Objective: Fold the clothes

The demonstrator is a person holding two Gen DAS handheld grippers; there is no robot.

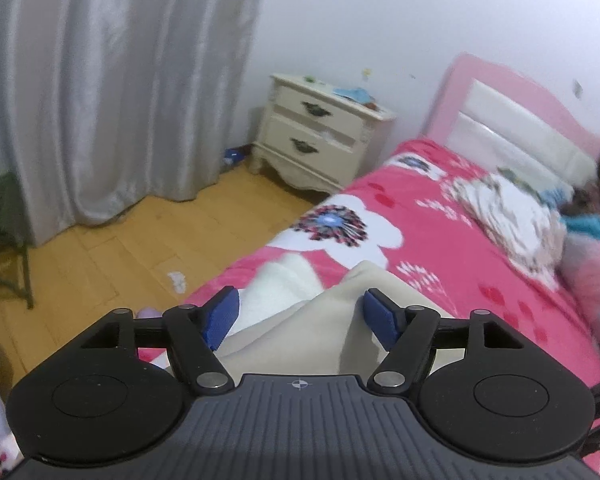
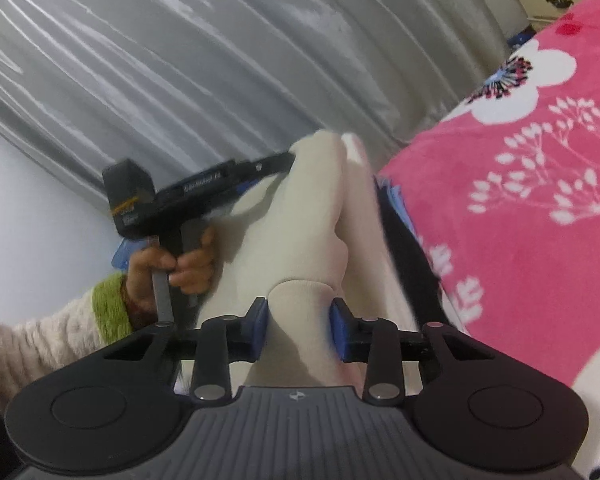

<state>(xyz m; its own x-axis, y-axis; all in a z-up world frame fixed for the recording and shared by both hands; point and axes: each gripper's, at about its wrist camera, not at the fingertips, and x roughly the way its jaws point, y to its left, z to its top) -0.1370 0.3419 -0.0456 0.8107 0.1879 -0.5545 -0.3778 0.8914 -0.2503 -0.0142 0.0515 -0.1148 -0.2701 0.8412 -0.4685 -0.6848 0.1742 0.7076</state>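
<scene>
The left gripper hung with its jaws spread wide over the cream garment, gripping nothing; only its view showed the wooden floor, the nightstand and the headboard. The right gripper was clamped on a bunched fold of the garment, lifted beside the pink bedspread. Only the right view showed the person's left hand before the grey curtain.
</scene>
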